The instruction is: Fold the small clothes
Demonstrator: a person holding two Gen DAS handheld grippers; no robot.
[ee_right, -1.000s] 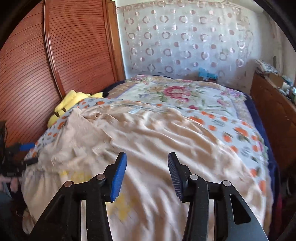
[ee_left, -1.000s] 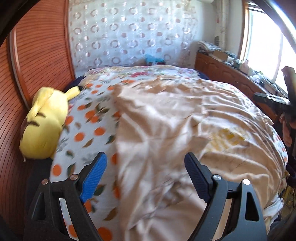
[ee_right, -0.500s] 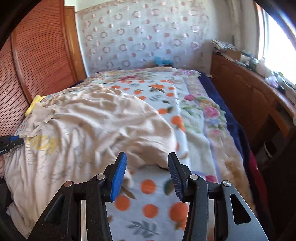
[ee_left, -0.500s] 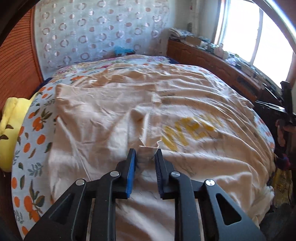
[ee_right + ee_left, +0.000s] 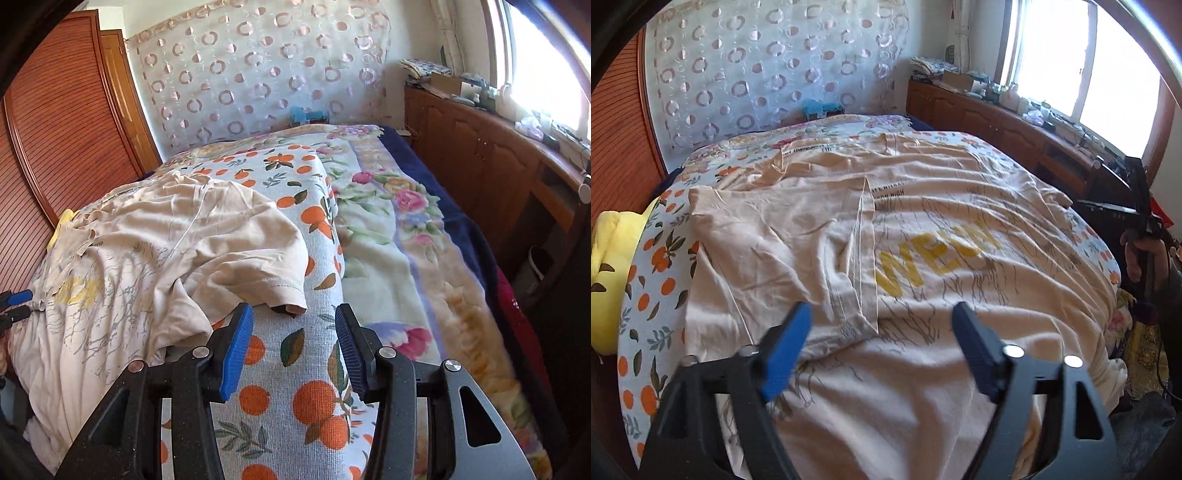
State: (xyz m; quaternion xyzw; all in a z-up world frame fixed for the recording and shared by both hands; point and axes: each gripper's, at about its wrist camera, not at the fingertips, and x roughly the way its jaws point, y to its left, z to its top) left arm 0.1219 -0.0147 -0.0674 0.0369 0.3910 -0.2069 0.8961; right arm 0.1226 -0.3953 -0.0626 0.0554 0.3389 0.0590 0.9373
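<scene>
A beige T-shirt (image 5: 923, 229) with yellow letters lies spread over the bed. Its left sleeve (image 5: 857, 280) is folded in onto the chest. My left gripper (image 5: 881, 314) hovers over that sleeve's cuff, jaws opening wide, pads off the cloth. In the right wrist view the shirt (image 5: 147, 258) bunches at the left, and its right sleeve (image 5: 266, 273) ends just ahead of my right gripper (image 5: 293, 312). That gripper stands half open above the orange-print sheet (image 5: 295, 387), gripping nothing. A hand (image 5: 1141, 254) holds it at the right edge of the left wrist view.
A yellow plush toy (image 5: 609, 273) lies at the bed's left edge beside a wooden wardrobe (image 5: 55, 129). A floral blanket (image 5: 388, 229) covers the bed's right side. A wooden cabinet (image 5: 498, 166) with clutter runs under the window.
The left gripper pinched the sleeve cuff half a second ago; it has let go and its jaws stand wide. The right gripper swung to the shirt's right side and closed in on the right sleeve.
</scene>
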